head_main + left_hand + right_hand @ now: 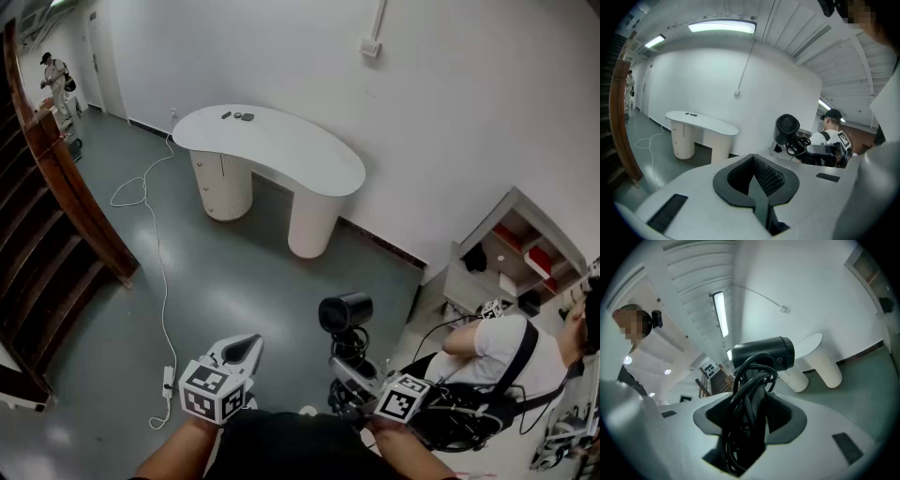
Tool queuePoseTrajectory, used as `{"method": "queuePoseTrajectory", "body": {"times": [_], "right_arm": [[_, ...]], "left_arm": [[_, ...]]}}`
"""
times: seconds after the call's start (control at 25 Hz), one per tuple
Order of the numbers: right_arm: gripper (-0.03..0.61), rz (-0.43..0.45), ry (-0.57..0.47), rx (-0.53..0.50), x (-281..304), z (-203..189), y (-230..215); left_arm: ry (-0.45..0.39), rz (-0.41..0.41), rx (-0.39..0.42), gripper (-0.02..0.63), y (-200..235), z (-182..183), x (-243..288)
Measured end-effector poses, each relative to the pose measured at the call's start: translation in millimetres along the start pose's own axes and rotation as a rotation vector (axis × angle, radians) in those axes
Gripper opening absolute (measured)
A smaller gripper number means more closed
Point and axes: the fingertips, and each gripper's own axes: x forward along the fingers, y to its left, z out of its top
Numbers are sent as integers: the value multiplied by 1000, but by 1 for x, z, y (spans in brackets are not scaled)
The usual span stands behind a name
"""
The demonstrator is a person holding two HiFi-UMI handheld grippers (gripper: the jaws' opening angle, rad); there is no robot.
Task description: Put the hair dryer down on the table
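Observation:
A black hair dryer [344, 313] with its cord coiled round the handle stands upright in my right gripper [349, 377], low in the head view. The right gripper view shows its barrel [764, 353] above the jaws, which are shut on the handle and cord [749, 413]. My left gripper [246, 349] is held beside it to the left, jaws shut with nothing between them [757, 183]. From the left gripper view the hair dryer [787, 127] appears at the right. The white curved table [272, 147] stands well ahead by the wall.
Small dark items [240, 116] lie on the table's far end. A white cable [150, 234] runs over the grey floor. A wooden staircase [47, 216] rises on the left. A person in a white shirt [492, 352] sits at the right near a low shelf [511, 248].

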Motion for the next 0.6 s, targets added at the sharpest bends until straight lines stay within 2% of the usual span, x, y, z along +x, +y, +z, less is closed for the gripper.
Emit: {"method": "queuePoseTrajectory", "body": {"times": [0.6], "right_arm": [[202, 15, -22, -16, 36, 9, 6]], "left_arm": [[-7, -16, 5, 11, 36, 14, 4]]}}
